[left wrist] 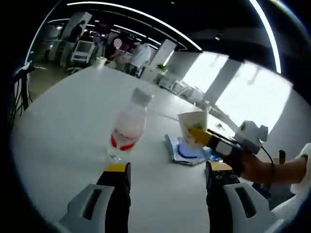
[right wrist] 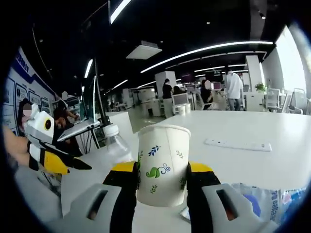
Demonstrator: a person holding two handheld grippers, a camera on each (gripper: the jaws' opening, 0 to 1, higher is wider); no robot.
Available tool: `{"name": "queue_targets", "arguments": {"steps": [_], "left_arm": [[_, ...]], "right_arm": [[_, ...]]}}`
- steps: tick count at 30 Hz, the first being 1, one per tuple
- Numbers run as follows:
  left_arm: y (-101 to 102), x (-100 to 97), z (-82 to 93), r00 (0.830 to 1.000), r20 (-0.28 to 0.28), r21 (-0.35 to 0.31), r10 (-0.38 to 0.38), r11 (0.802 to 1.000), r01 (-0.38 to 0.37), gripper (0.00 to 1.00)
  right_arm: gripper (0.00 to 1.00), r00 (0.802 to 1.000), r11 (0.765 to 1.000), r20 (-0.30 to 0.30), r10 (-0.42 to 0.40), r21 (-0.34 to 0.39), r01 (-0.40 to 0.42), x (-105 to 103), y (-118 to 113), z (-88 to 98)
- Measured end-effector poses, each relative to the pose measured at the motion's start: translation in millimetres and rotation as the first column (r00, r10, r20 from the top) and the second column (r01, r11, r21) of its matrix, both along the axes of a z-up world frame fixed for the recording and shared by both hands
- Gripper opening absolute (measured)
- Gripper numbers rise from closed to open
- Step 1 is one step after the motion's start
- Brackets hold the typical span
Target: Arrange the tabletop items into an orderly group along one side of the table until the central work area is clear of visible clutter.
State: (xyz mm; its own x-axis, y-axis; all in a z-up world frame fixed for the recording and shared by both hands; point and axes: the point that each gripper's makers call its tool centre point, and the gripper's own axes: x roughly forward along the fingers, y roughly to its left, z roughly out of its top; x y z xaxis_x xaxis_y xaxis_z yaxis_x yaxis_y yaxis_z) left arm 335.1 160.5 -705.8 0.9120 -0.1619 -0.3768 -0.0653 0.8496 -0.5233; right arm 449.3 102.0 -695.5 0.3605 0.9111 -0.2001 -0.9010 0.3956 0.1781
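The right tongs (right wrist: 160, 182) pinch a paper cup (right wrist: 162, 162) upright between both jaws, gripped low on its sides, probably so it stays level while being carried to the edge group. In the left gripper view the same cup (left wrist: 193, 127) sits over a blue-printed plastic wrapper (left wrist: 187, 153) lying on the white desk (left wrist: 63, 126). The left tongs (left wrist: 167, 177) are spread, holding nothing, aimed at a clear water bottle (left wrist: 127, 127) with a red label standing just ahead, likely the next thing to shift. A white power strip (right wrist: 238, 144) lies farther back.
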Motion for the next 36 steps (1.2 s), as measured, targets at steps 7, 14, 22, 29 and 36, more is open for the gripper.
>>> {"name": "queue_targets", "arguments": {"steps": [7, 14, 22, 29, 36], "left_arm": [[-12.4, 15.4, 11.4, 0.999, 0.022, 0.007, -0.033, 0.999, 0.033, 0.59], [-28.8, 29.4, 20.3, 0.996, 0.036, 0.028, -0.076, 0.997, 0.075, 0.60], [-42.3, 48.8, 28.9, 0.993, 0.055, 0.011, -0.103, 0.995, 0.102, 0.60], [-53.9, 63.6, 34.7, 0.988, 0.068, 0.011, -0.137, 0.991, 0.136, 0.62], [-67.7, 74.8, 41.7, 0.983, 0.077, 0.007, -0.167, 0.986, 0.167, 0.62]], "right_arm": [[0.37, 1.000, 1.000, -0.002, 0.003, 0.012, -0.003, -9.8, -8.9, 2.5], [0.37, 1.000, 1.000, 0.006, 0.001, 0.016, -0.001, -14.8, -18.3, 3.9], [0.37, 1.000, 0.999, -0.006, -0.017, 0.043, 0.017, -20.0, -26.8, 9.3], [0.37, 1.000, 0.998, 0.006, -0.022, 0.061, 0.022, -26.7, -30.1, 18.9], [0.37, 0.999, 0.997, 0.018, -0.036, 0.073, 0.034, -21.6, -33.9, 21.2]]}}
